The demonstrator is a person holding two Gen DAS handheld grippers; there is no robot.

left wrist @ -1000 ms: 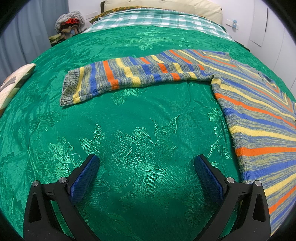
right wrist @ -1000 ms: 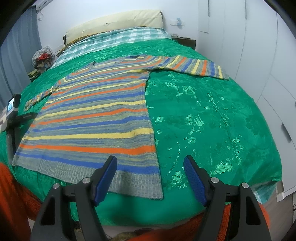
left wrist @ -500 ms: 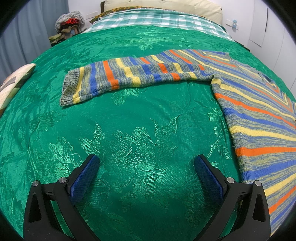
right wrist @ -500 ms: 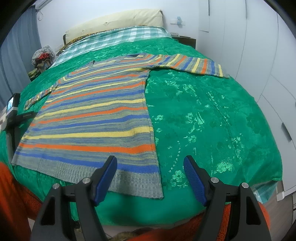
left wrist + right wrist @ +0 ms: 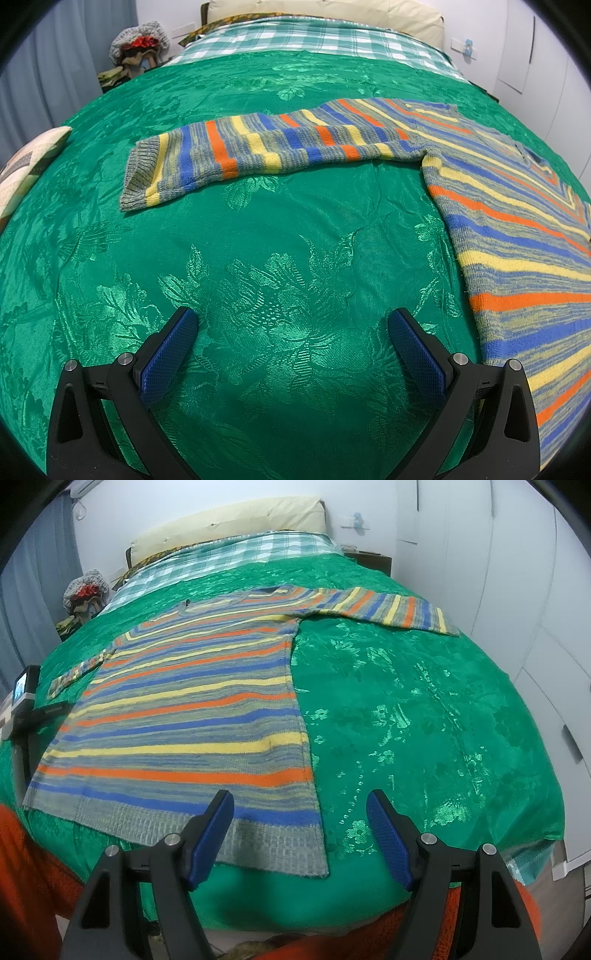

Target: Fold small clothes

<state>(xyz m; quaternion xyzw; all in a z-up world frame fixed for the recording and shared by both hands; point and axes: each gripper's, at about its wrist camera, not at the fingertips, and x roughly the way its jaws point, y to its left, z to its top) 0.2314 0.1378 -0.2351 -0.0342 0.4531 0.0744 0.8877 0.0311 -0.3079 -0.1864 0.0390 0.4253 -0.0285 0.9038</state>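
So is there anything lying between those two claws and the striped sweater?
Nothing visible. Only bare green bedspread separates the open left gripper from the sweater sleeve, and the open right gripper hangs right over the sweater's hem.

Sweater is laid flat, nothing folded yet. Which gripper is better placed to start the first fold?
Probably the right gripper: open, its fingers straddle the striped sweater's hem corner. The left gripper, also open, faces bare green bedspread.

Bare green bedspread (image 5: 295, 258) lies open before the left gripper (image 5: 291, 332), the sweater sleeve (image 5: 258, 151) lying beyond.
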